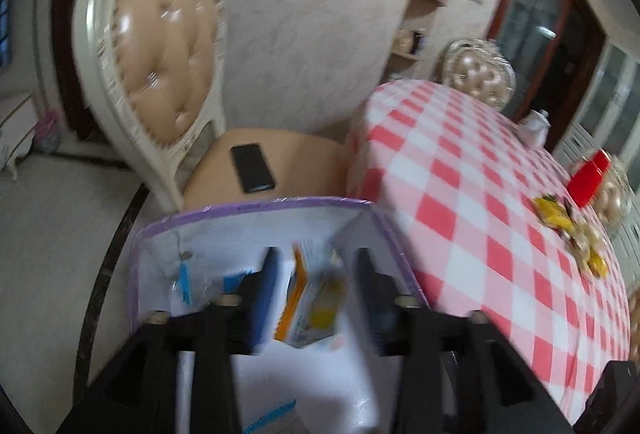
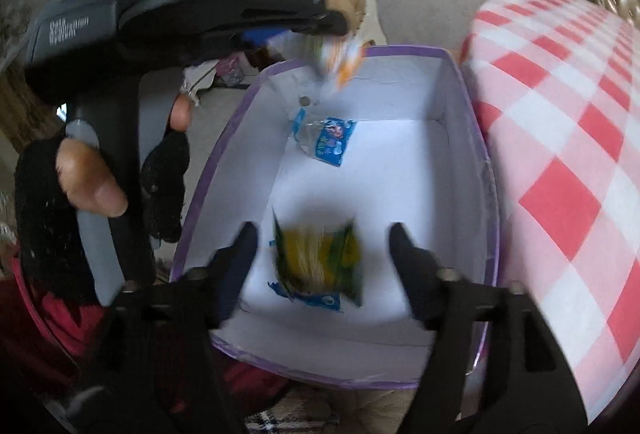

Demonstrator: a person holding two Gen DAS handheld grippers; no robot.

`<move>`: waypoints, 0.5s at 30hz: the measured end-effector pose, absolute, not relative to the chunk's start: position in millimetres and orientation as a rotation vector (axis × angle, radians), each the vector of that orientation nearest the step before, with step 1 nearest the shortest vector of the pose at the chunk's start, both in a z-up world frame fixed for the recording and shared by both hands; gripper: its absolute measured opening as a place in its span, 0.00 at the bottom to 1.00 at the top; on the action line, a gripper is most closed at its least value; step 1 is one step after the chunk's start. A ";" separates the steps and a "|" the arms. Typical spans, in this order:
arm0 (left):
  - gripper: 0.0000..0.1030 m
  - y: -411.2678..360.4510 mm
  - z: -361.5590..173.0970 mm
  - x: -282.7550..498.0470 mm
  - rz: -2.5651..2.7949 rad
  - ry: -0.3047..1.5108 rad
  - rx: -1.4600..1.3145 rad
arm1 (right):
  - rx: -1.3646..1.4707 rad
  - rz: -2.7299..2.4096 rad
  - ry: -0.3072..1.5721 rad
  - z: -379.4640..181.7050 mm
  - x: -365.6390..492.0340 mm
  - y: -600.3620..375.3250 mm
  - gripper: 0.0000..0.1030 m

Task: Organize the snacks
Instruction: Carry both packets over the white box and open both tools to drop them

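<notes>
A white box with a purple rim (image 1: pixel 256 204) (image 2: pixel 472 138) stands beside the checked table. My left gripper (image 1: pixel 314 266) is open above the box, with an orange and yellow snack packet (image 1: pixel 316 302) between its fingers, blurred, seemingly loose. In the right wrist view that packet (image 2: pixel 340 58) hangs blurred below the left gripper over the box's far end. My right gripper (image 2: pixel 322 238) is open over the box's near end, with a green and yellow packet (image 2: pixel 320 258) blurred between its fingers. A blue packet (image 2: pixel 330 140) lies on the box floor.
A red and white checked table (image 1: pixel 480 194) (image 2: pixel 568 154) is to the right, with yellow snacks (image 1: pixel 560 218) and a red box (image 1: pixel 588 178) on it. A cream chair (image 1: pixel 160 74) with a black phone (image 1: pixel 252 167) on its seat stands behind the box.
</notes>
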State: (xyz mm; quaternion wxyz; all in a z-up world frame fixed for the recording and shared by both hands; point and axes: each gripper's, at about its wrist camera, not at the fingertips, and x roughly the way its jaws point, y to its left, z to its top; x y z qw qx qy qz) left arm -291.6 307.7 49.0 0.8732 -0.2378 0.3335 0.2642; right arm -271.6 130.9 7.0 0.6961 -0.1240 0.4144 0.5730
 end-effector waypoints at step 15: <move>0.74 232.0 51.9 -258.2 0.375 0.655 -0.447 | 0.247 1.200 0.678 36.5 -166.9 -64.7 0.86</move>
